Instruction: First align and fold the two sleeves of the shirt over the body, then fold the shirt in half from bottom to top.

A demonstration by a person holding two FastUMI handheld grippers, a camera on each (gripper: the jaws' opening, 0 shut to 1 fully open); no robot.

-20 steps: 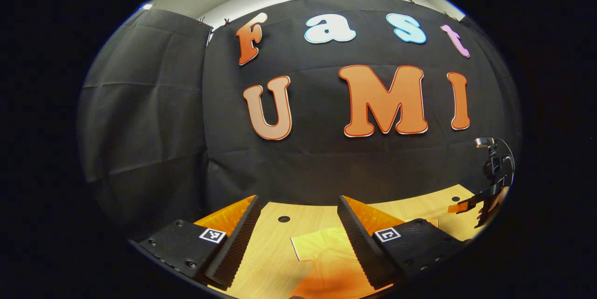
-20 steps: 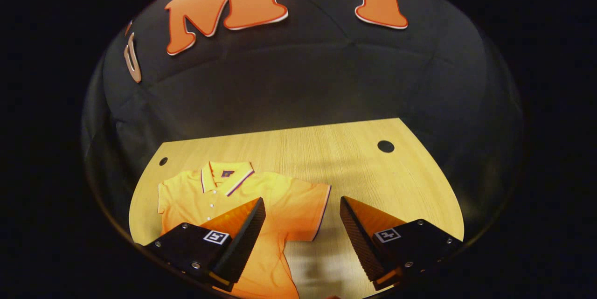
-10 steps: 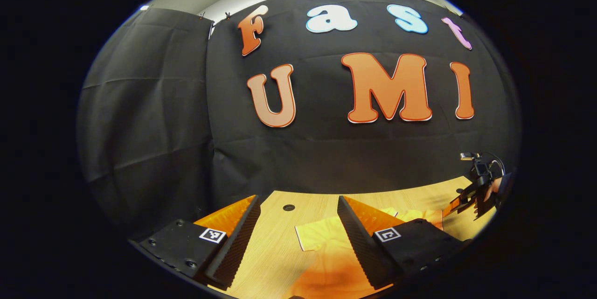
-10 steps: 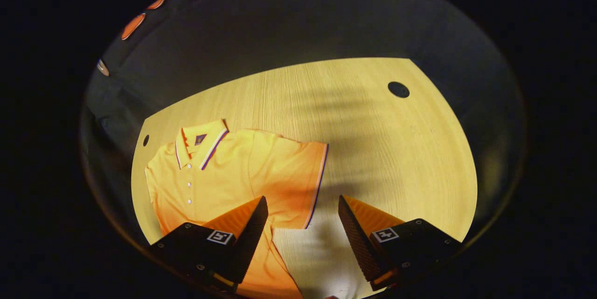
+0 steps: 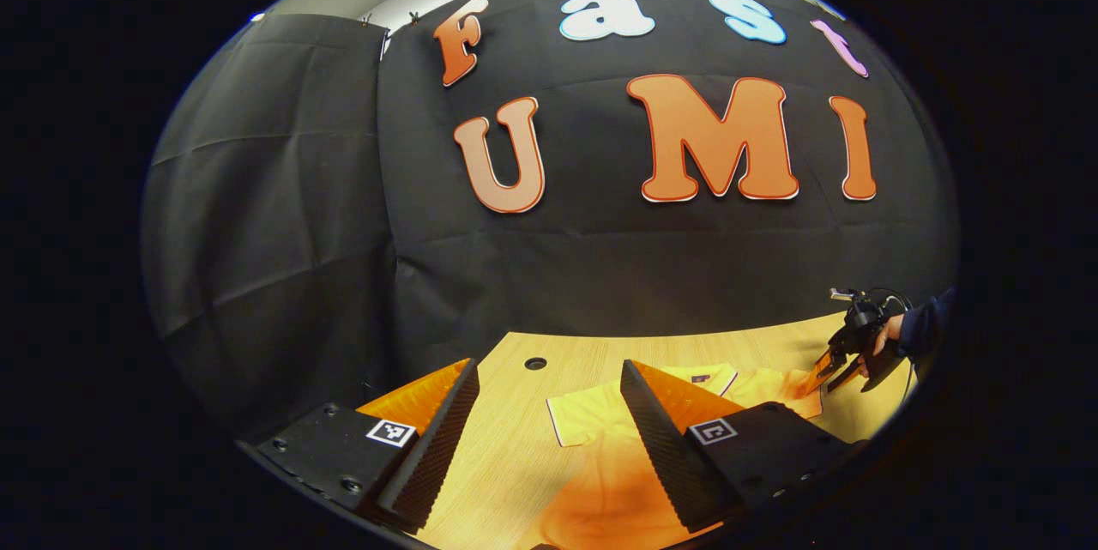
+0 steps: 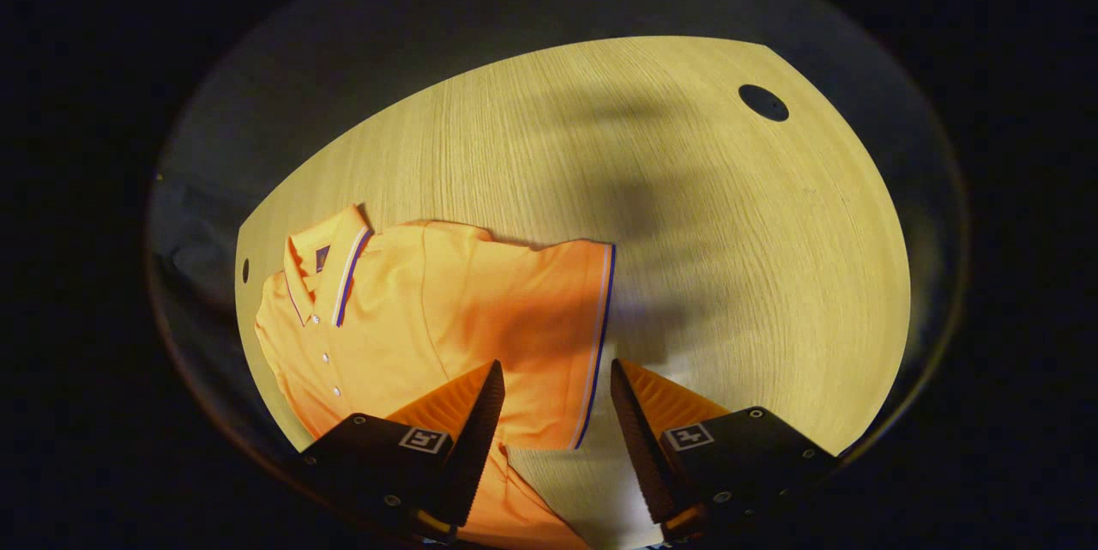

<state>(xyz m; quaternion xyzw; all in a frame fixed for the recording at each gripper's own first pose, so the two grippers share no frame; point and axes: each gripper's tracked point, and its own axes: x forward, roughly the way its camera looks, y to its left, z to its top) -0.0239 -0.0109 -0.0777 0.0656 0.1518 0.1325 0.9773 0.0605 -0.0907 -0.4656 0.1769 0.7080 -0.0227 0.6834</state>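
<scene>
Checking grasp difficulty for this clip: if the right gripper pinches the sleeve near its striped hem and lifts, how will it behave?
The sleeve lies flat on the table, so it is probably thin, floppy cloth that drapes from the right gripper. It likely drags part of the shirt body along. The smooth wood may let it slide.

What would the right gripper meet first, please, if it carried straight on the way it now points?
Most likely the striped cuff of the orange polo shirt's sleeve, which lies between the open fingers of the right gripper, flat on the wooden table. Height above the cloth is unclear.
</scene>
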